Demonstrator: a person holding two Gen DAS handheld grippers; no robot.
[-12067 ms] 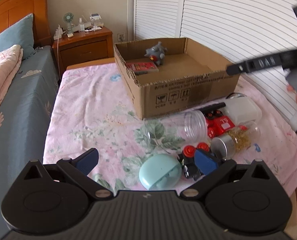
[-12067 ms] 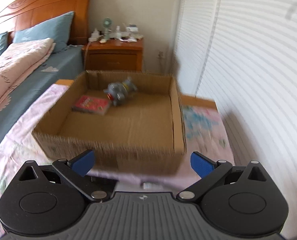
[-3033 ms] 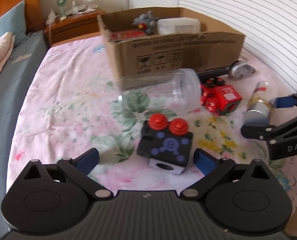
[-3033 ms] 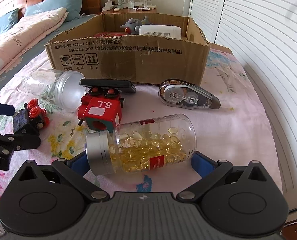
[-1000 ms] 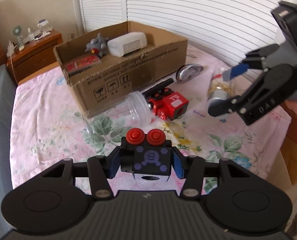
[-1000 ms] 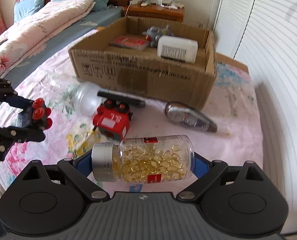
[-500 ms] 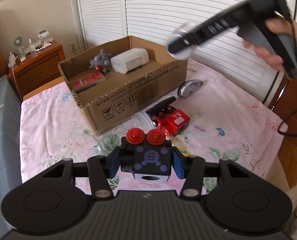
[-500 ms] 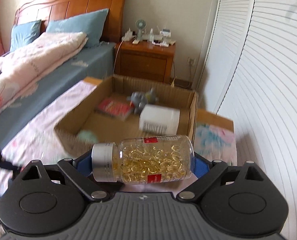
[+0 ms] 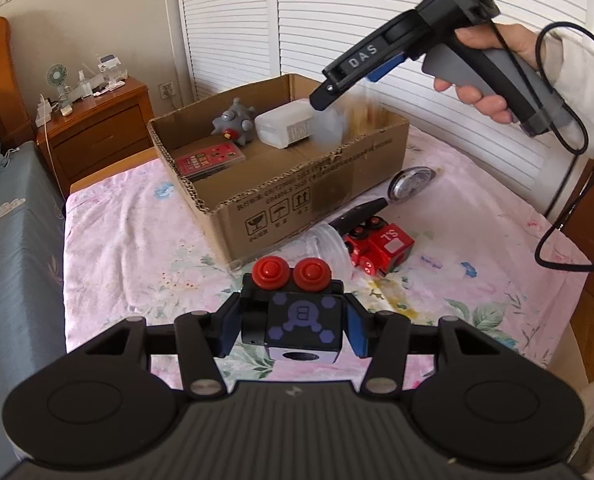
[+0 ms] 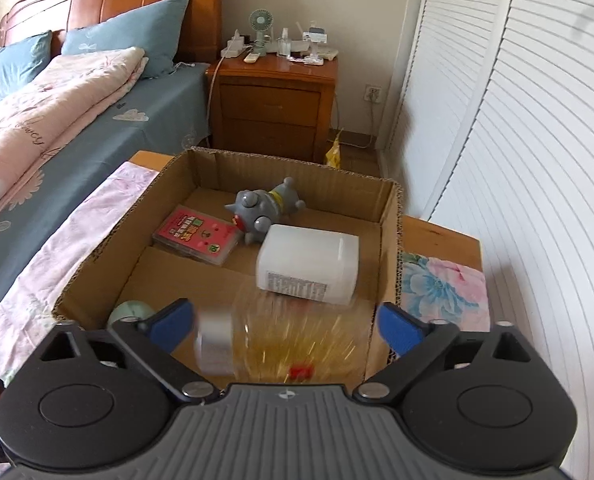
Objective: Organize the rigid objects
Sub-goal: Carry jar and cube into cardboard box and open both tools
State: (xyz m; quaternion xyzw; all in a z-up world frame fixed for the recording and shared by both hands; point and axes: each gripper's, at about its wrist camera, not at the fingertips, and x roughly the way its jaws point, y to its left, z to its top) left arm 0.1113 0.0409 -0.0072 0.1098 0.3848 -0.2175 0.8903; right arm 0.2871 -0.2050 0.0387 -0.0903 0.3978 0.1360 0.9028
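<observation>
bottle (image 10: 281, 340), blurred, seemingly dropping from opened right gripper (image 10: 287, 322).

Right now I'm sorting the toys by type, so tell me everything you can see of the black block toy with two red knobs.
The black block toy with two red round knobs is a boxy, hard-looking piece, plastic by its look. Its near face bears purple hexagons around a letter B, above a pale face with a round hole. It sits upright, clamped between the blue pads of the left claw, lifted off the pink floral cloth, short of the cardboard box.
</observation>
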